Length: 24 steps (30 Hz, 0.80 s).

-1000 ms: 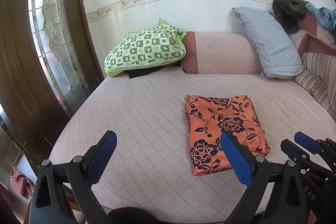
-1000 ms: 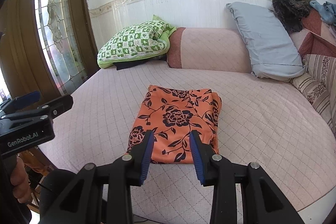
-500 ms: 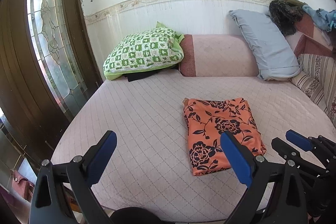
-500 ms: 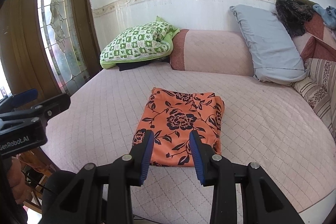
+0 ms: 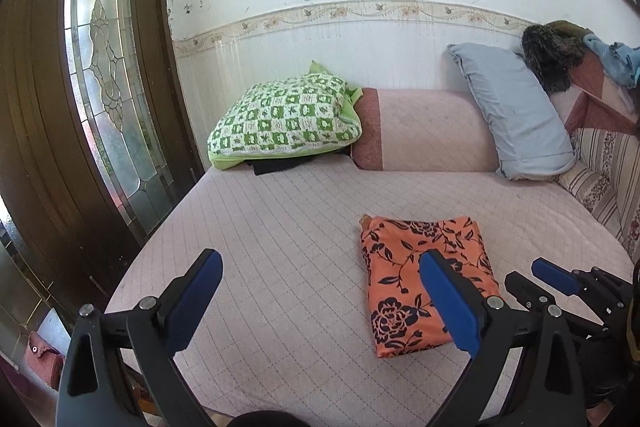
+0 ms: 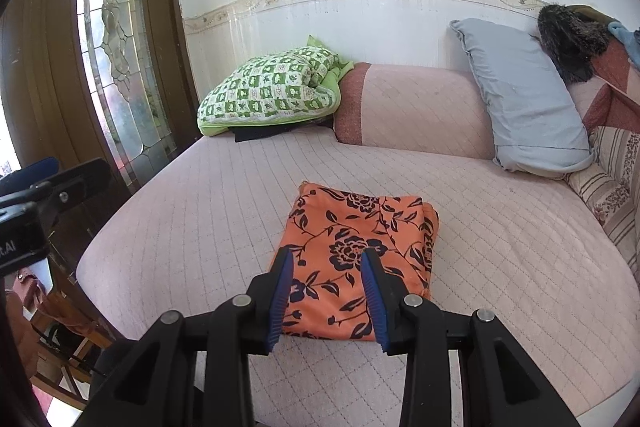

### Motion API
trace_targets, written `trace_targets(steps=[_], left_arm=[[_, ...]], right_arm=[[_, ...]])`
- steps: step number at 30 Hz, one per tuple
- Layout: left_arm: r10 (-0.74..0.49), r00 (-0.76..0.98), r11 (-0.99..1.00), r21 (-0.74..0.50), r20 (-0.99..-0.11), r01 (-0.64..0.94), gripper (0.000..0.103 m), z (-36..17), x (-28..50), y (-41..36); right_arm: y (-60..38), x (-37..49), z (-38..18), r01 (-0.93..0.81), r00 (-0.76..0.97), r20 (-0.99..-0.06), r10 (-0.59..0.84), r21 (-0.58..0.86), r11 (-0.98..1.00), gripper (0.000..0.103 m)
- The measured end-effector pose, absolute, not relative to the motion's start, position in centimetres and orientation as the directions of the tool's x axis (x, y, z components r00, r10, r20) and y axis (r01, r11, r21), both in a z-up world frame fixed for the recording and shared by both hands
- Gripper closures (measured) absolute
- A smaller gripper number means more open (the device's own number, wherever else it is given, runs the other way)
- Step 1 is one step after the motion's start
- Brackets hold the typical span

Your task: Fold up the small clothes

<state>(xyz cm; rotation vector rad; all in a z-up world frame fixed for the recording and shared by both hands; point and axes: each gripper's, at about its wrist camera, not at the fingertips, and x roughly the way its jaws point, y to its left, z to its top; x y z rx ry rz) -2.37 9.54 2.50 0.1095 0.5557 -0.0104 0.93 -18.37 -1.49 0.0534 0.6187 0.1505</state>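
Right wrist view is showing the folded orange garment (image 6: 356,259) lying lengthwise toward the bed's (image 6: 520,267) near edge, right gripper (image 6: 329,269) hovering narrowly parted, empty; left gripper (image 5: 320,279) gaping wide, pillows (image 6: 524,95) standing behind.

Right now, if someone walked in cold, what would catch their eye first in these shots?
The folded orange floral cloth jumps out first, lying flat on the pink bed with both tongs clear of it. Next comes the green checked pillow at the bed's far left corner, beside the stained-glass door. A grey pillow leans at the far right.
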Motion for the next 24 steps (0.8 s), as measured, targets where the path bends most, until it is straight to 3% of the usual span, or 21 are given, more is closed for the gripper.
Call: trace_targets(steps=[12,19,21,24], left_arm=[[-0.038,0.846,0.995,0.057,-0.531,0.081,0.004,3.4,-1.3,9.8],[-0.147,0.844,0.989,-0.072,-0.516,0.128,0.002,2.7,-0.6,9.7],[-0.118,0.864,0.992,-0.087,-0.489,0.087,0.000,2.5,-0.6,9.9],[-0.045,0.868,0.998,0.005,-0.494,0.055,0.000,1.9,0.1,9.1]], right_arm=[[-17.2,2.4,-1.0,-0.156,0.803,-0.564,0.192,0.111,0.981,0.064],[-17.5,2.8,-1.7,-0.165,0.807,-0.554,0.205,0.122,0.979,0.064],[-18.1,3.0,-2.1,-0.159,0.803,-0.557,0.211,0.140,0.977,0.064],[-19.2,3.3,-2.5,-0.135,0.799,-0.565,0.204,0.162,0.978,0.064]])
